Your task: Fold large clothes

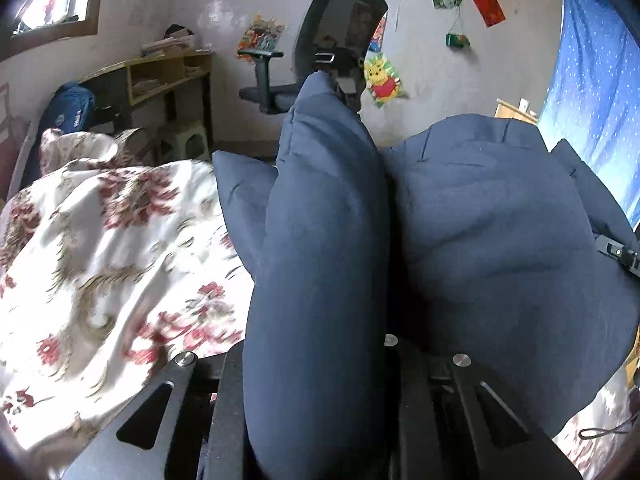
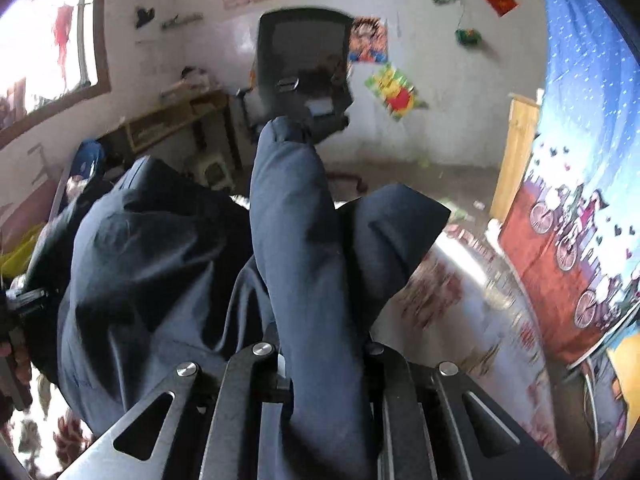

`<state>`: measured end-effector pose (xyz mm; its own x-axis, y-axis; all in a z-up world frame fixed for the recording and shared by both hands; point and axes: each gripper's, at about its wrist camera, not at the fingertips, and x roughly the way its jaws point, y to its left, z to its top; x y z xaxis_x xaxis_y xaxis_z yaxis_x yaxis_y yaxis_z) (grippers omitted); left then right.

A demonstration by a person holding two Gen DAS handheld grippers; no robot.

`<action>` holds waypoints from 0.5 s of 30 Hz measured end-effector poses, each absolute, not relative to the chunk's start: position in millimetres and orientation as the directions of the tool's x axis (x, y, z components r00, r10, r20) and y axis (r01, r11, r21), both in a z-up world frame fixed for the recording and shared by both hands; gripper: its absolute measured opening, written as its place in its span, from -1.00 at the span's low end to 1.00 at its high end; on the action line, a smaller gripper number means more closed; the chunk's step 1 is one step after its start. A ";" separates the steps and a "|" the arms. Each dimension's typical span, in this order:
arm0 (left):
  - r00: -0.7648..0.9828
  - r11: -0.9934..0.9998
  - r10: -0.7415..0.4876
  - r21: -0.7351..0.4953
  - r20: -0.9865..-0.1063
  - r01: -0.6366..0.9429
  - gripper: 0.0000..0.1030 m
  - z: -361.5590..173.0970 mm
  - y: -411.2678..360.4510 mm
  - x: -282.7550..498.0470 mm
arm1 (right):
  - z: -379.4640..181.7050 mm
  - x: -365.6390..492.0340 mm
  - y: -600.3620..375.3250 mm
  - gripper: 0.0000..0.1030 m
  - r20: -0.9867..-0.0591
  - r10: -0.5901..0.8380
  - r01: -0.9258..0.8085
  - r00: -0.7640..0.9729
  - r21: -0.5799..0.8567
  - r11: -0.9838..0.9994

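Both the left gripper (image 1: 344,80) and right gripper (image 2: 320,116) pinch bunched folds of the navy padded jacket (image 1: 500,220), lifted over the flowered bedspread (image 1: 100,240); it looks soft, bulky, light, best held by its edges.

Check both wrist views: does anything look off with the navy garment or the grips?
Nothing stands out. The left hand-held gripper and the right hand-held gripper each pinch a bunched fold of the navy garment, which hangs rumpled between them above the floral bedspread. No tears or stains are visible.
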<state>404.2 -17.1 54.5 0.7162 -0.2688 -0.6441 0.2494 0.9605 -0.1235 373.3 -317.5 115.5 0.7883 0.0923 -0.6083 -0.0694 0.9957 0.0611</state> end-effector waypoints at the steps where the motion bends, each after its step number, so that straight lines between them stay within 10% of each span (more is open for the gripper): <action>1: 0.718 0.958 -0.277 -0.130 -0.638 0.254 -0.68 54.9 -22.7 409.9 | 119.3 379.0 -326.9 -0.76 -0.600 0.083 -0.055 0.796 0.065 0.996; 15: 0.657 0.957 -0.282 -0.157 -0.700 0.243 -0.50 5.3 -39.9 461.6 | 43.4 429.9 -413.9 -0.43 -0.668 0.033 0.102 0.743 0.162 0.981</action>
